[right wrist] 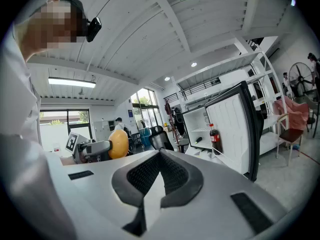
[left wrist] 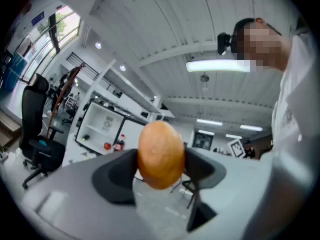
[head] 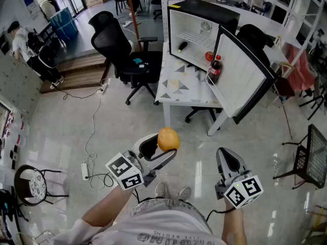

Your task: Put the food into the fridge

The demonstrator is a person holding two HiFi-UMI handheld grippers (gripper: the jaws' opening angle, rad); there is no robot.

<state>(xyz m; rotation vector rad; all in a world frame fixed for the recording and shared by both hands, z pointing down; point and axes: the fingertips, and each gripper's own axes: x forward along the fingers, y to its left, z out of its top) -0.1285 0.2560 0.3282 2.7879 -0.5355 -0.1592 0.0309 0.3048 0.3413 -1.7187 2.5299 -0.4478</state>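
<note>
Orange fruit (head: 168, 139) pinched between the jaws of the left gripper (head: 166, 147), held over the floor, well apart from the open fridge (head: 196, 29) on the table (head: 176, 88); right gripper (head: 226, 157) alongside, jaws pressed together, empty.

shirt (head: 163, 224): white, grey lettering; shoes (head: 161, 190): pale

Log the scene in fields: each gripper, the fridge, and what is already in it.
left gripper: shut on the orange fruit, held up off the floor
right gripper: jaws together, nothing between them
fridge: on the white table, door swung open
inside: dark green item; red round item nearer the door
cola bottle: upright at the door's inner side
</note>
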